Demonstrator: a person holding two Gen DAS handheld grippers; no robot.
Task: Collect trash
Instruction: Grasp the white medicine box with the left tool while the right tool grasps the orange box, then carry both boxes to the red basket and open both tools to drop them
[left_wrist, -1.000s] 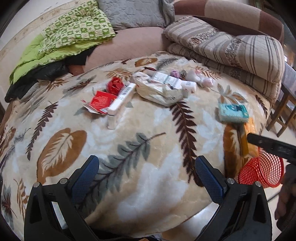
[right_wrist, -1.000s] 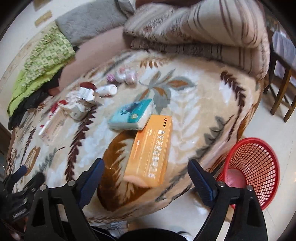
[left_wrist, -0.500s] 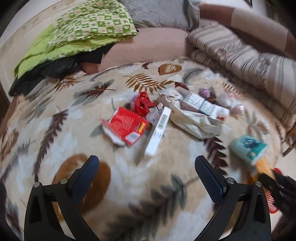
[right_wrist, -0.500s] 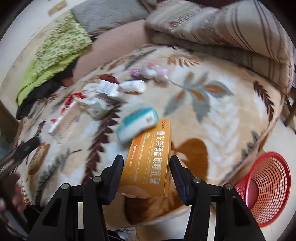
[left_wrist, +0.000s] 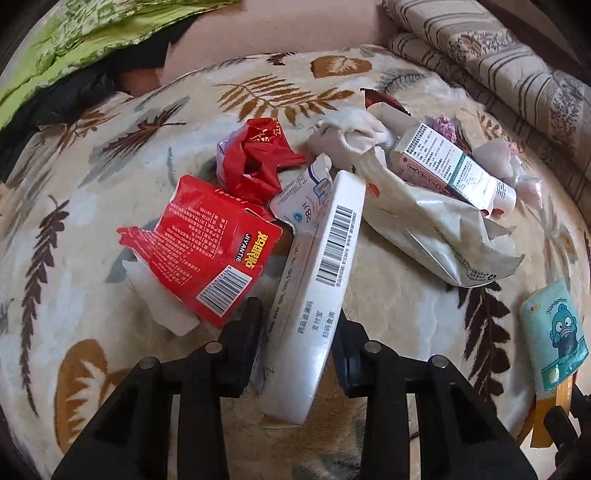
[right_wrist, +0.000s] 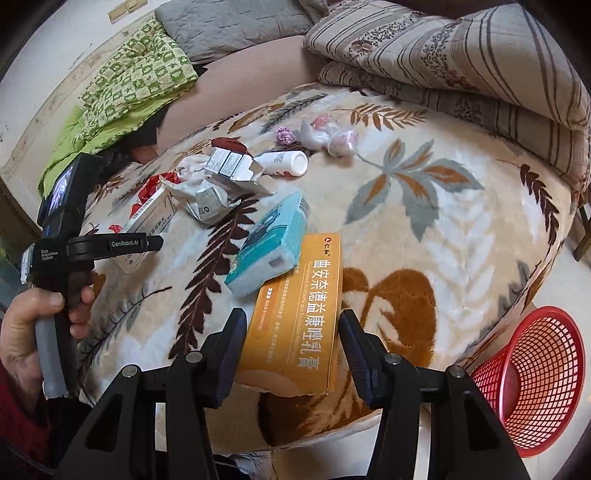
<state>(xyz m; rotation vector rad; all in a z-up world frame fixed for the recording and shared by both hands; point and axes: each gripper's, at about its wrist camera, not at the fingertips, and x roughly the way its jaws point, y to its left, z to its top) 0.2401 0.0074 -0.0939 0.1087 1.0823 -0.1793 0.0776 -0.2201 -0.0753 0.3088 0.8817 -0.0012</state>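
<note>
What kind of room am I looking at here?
Most likely a bedroom or living area in a home: a bed or couch under a plush leaf-print blanket, folded striped quilts stacked behind, and a red mesh wastebasket on the floor.

A bed fills both views, spread with a cream plush blanket (right_wrist: 424, 236) printed with brown, grey and rust leaves. At its far side lies a folded striped quilt (right_wrist: 461, 62) in beige and brown, beside a grey quilted pillow (right_wrist: 236, 22) and a green checked coverlet (right_wrist: 125, 88) heaped over something dark. Beneath them shows a plain pinkish-brown sheet (left_wrist: 280, 26). Behind stands a pale wall (right_wrist: 48, 62). Pale floor (right_wrist: 565, 280) shows at the right, with a wooden furniture leg (right_wrist: 583, 236). Soft daylight falls evenly.
</note>
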